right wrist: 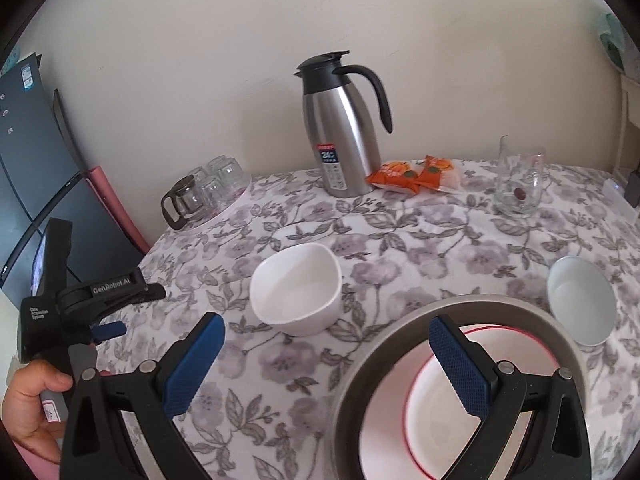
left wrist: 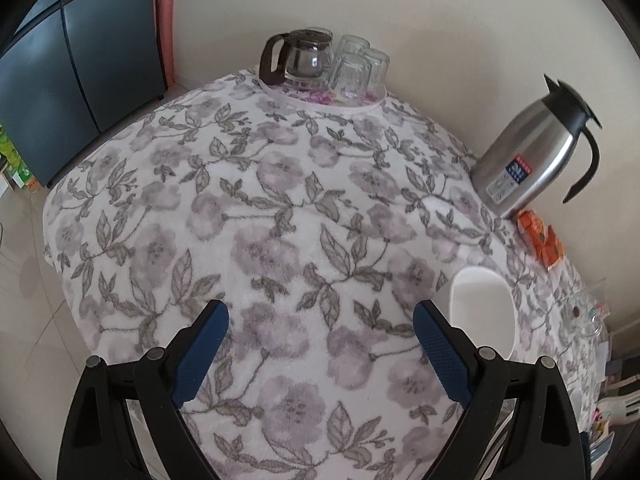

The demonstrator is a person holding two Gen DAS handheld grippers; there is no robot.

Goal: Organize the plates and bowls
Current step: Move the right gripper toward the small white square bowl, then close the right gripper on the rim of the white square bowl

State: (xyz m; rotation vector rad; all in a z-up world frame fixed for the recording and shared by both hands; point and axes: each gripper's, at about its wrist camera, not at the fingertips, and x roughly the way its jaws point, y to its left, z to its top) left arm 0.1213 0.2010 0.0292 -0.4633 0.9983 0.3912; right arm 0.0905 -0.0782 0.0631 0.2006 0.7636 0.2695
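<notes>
The left gripper (left wrist: 320, 332) is wide open and holds nothing. Only the flowery tablecloth (left wrist: 256, 216) lies between its blue pads. It hangs just above the cloth, and the square white bowl (left wrist: 480, 312) sits right beside its right finger, maybe touching it; I cannot tell. In the right wrist view a bare hand (right wrist: 34, 408) holds this gripper from below.

The right gripper (right wrist: 326, 350) is wide open too, with nothing in its grip. Its right finger hangs over the big grey dish (right wrist: 360, 360), which has a white plate with a red rim (right wrist: 432, 428) stacked inside it. I cannot tell if the finger touches them.

The square white bowl is just left of the grey dish. A small round bowl (right wrist: 580, 304) sits just right of the dish. A steel jug (right wrist: 344, 132), orange snack packs (right wrist: 412, 174) and a glass cup (right wrist: 518, 184) stand behind the dish, near the wall.
</notes>
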